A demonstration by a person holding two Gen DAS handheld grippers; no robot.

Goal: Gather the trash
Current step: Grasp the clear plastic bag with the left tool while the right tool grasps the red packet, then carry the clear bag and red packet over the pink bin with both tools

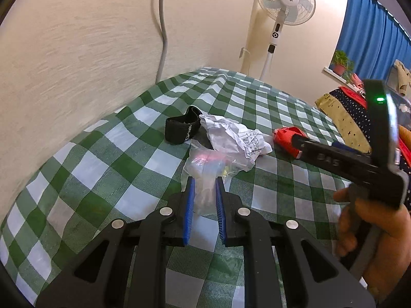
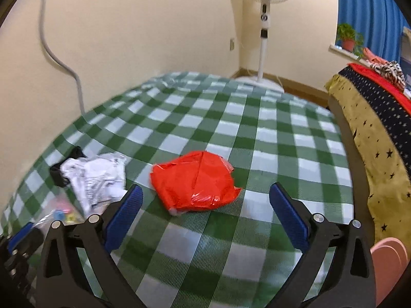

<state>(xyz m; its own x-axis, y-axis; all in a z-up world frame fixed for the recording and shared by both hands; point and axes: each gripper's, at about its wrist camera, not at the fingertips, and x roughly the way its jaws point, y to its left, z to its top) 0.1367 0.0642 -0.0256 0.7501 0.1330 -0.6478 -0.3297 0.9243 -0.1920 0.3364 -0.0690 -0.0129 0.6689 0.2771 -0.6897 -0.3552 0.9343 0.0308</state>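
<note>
Red wrapper point(image 2: 195, 181) lies on checked surface point(image 2: 257, 133), just ahead of right tongs point(image 2: 205, 208), spread wide, empty. Left tongs point(image 1: 204, 200) clenched on clear plastic bag point(image 1: 205, 169), beside crumpled paper point(image 1: 236, 136). Tip: center wrapper btwn pads, go low, squeeze w/o snagging cloth.
</note>
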